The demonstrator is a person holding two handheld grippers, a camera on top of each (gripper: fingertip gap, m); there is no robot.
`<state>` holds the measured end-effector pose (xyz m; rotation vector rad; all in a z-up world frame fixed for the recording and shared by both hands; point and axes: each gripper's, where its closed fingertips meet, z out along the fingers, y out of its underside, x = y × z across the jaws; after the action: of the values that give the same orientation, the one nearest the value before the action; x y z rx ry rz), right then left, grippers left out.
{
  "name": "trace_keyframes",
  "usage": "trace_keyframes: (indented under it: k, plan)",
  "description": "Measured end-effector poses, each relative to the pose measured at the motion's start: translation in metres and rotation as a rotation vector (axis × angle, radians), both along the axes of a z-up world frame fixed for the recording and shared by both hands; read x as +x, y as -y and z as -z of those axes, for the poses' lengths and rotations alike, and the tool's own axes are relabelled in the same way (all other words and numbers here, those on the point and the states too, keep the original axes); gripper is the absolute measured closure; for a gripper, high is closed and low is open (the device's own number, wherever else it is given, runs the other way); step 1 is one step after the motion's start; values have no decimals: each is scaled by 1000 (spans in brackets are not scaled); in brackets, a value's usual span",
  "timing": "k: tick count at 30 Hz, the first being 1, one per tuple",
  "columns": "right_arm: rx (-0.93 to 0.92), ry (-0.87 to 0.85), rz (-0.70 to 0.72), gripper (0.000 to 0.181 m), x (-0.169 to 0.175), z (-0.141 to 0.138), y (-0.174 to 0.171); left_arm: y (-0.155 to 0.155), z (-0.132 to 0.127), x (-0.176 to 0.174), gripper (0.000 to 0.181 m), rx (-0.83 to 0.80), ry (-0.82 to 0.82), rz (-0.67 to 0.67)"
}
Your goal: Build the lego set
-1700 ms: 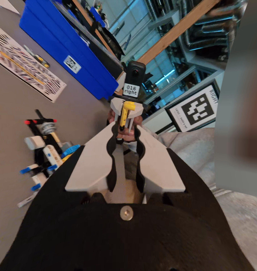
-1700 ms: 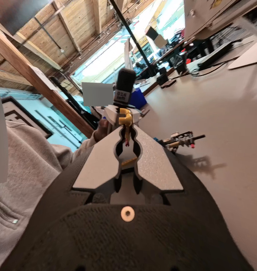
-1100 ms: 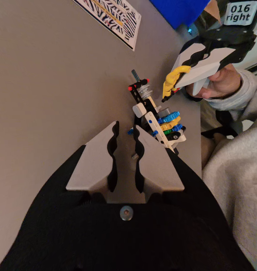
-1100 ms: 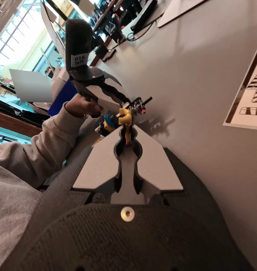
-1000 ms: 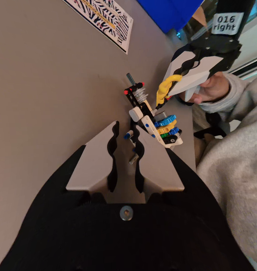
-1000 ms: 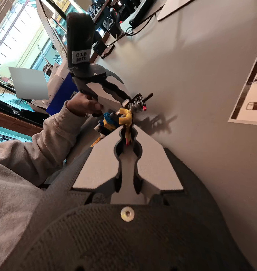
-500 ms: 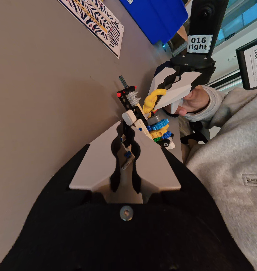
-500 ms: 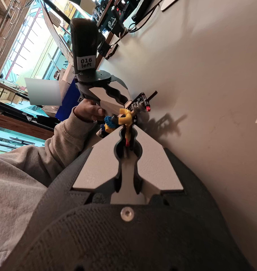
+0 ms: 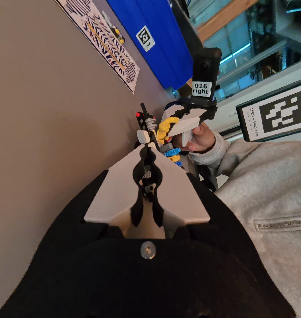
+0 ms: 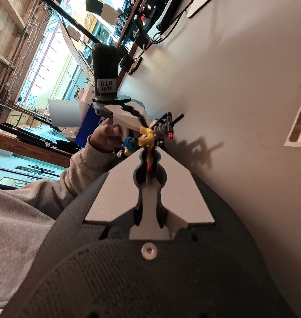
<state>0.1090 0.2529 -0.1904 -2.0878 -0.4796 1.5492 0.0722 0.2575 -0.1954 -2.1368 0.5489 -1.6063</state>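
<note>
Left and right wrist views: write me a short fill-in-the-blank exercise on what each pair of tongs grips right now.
1. The right tongs are shut on a ____ curved piece.
2. The left tongs grip the lego model standing on the ____ table.
3. The storage box behind the model is ____.

Missing words: yellow; grey; blue

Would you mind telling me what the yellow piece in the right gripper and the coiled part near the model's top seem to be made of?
Yellow piece: most likely moulded plastic, with a smooth, slightly glossy, even colour.
Coiled part: light grey with ridged turns like a spring; metal or plastic cannot be told.
Right gripper is shut on the yellow piece.
</note>
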Motion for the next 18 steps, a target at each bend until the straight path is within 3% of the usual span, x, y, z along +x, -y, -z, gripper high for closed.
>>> trace_keyframes:
  k: [12,15,18]
  plan:
    - [-20,23,11,176,13,3,6,6,18,0,181,-32,-124,-8]
    - [33,51,21,176,12,3,0,9,19,-3,165,-94,-114,-82]
    - [79,69,25,176,10,2,-4,19,10,-9,162,-94,-71,-128]
